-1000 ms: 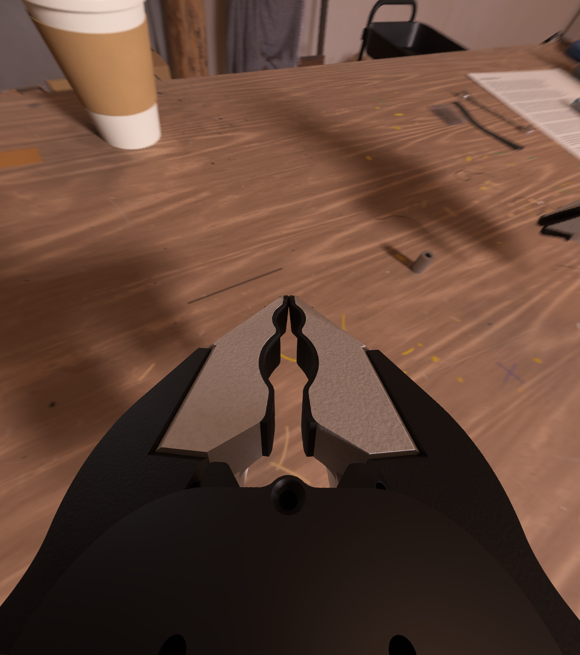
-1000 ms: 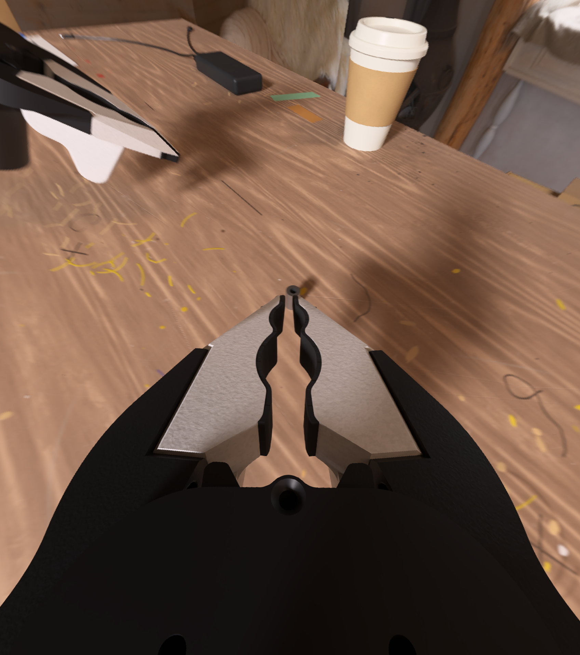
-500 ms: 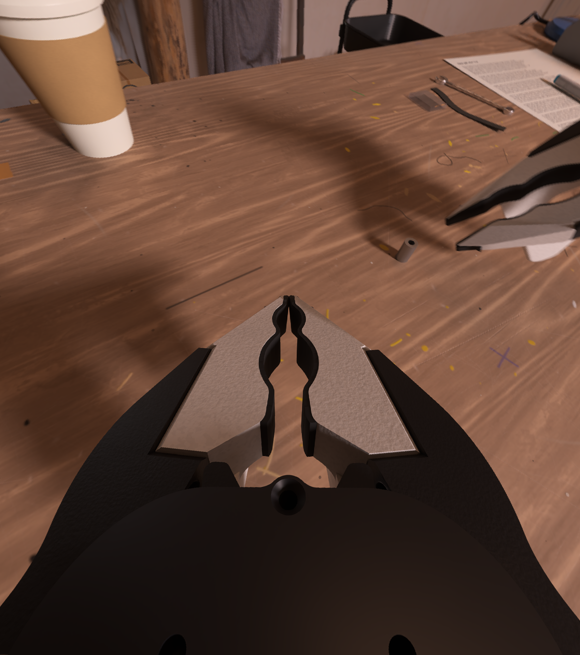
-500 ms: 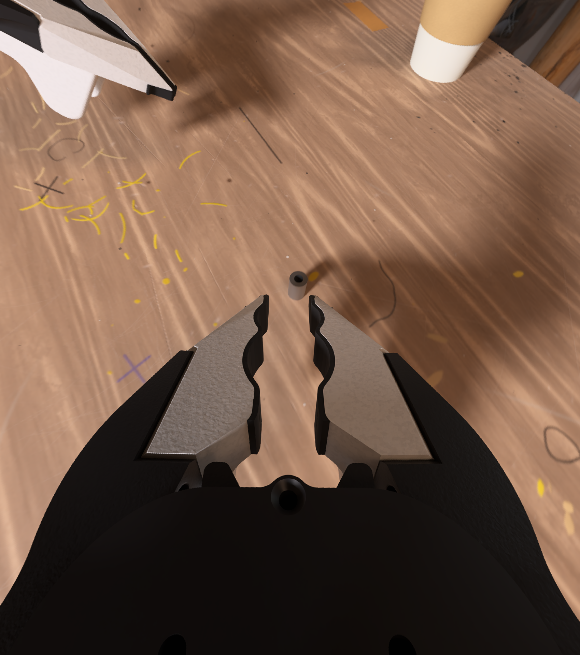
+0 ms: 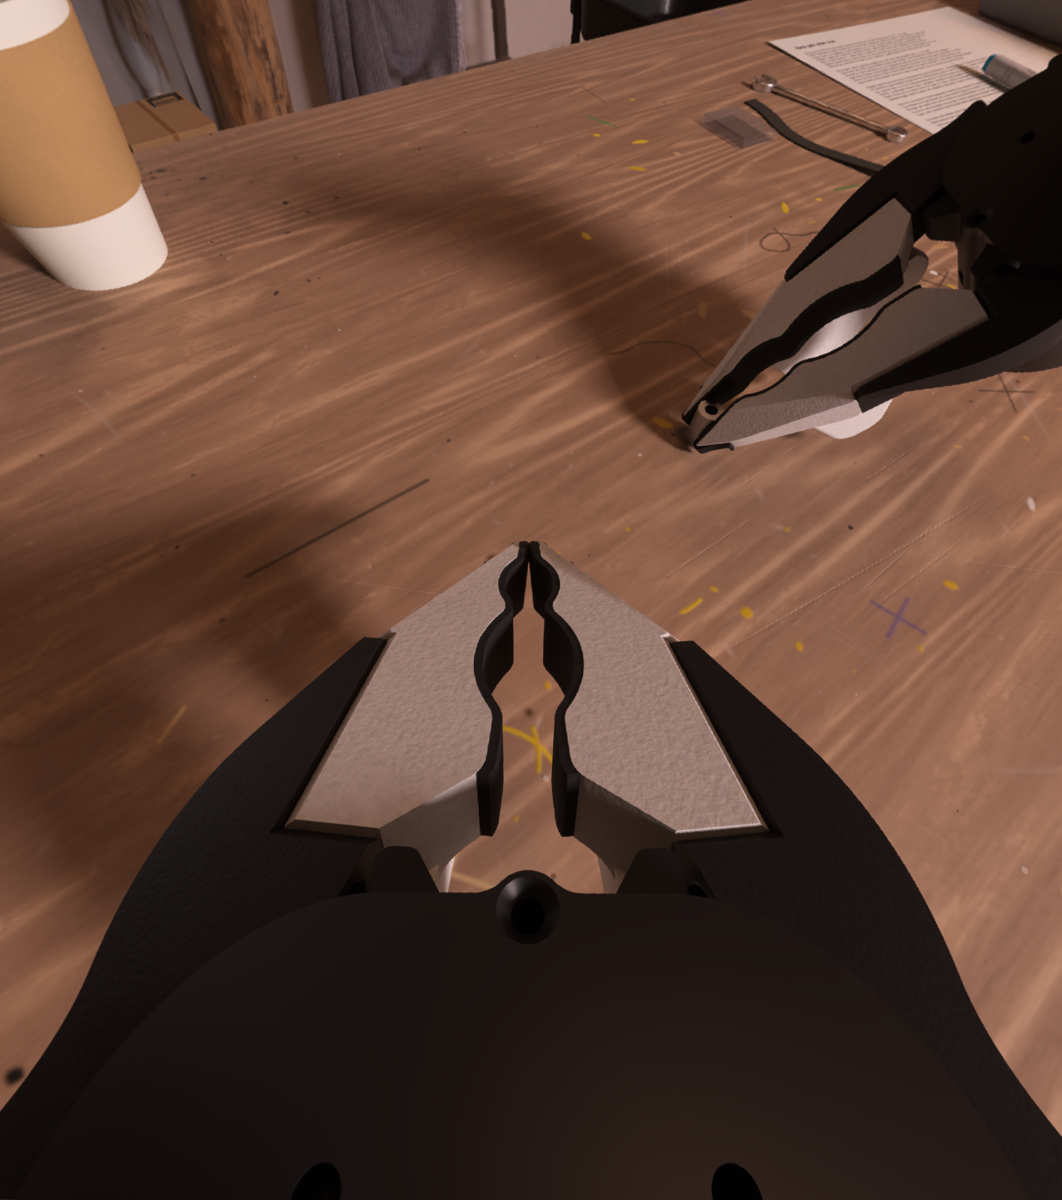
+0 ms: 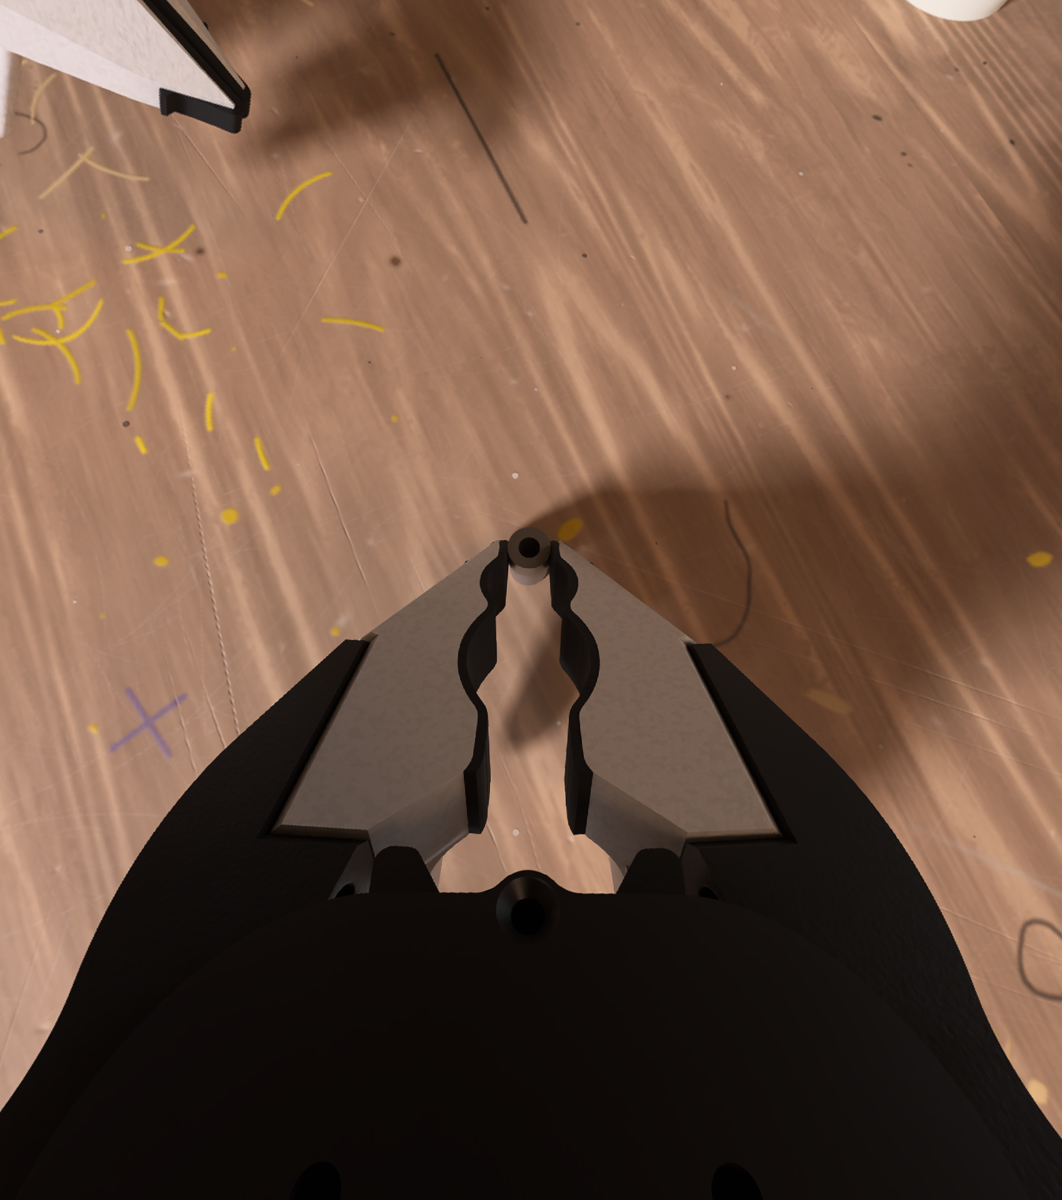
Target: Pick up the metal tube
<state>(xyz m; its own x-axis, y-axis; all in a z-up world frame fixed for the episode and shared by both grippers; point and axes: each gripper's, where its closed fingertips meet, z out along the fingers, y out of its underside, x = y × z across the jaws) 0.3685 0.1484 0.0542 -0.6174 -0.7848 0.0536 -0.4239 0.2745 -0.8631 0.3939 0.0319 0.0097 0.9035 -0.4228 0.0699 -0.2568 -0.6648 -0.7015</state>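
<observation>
The metal tube [image 6: 528, 557] is a small grey cylinder standing on end on the wooden table [image 6: 775, 325]. My right gripper [image 6: 528, 552] has its fingertips closed against both sides of the tube, low at the table surface. In the left wrist view the right gripper [image 5: 703, 425] reaches in from the right, tilted down, with the tube [image 5: 708, 410] showing between its tips. My left gripper [image 5: 528, 549] is shut and empty, hovering over the table well left of the tube. Its fingertips [image 6: 203, 97] show at the top left of the right wrist view.
A paper coffee cup [image 5: 41, 149] stands at the far left. A printed sheet [image 5: 892, 65], a wrench [image 5: 827, 113] and a black strip [image 5: 801, 139] lie at the far right. Yellow flecks and pen marks dot the table [image 5: 385, 325].
My right gripper dropped lower and moved forward around the tube, then narrowed from open to closed on it. My left gripper stayed shut and shifted only slightly.
</observation>
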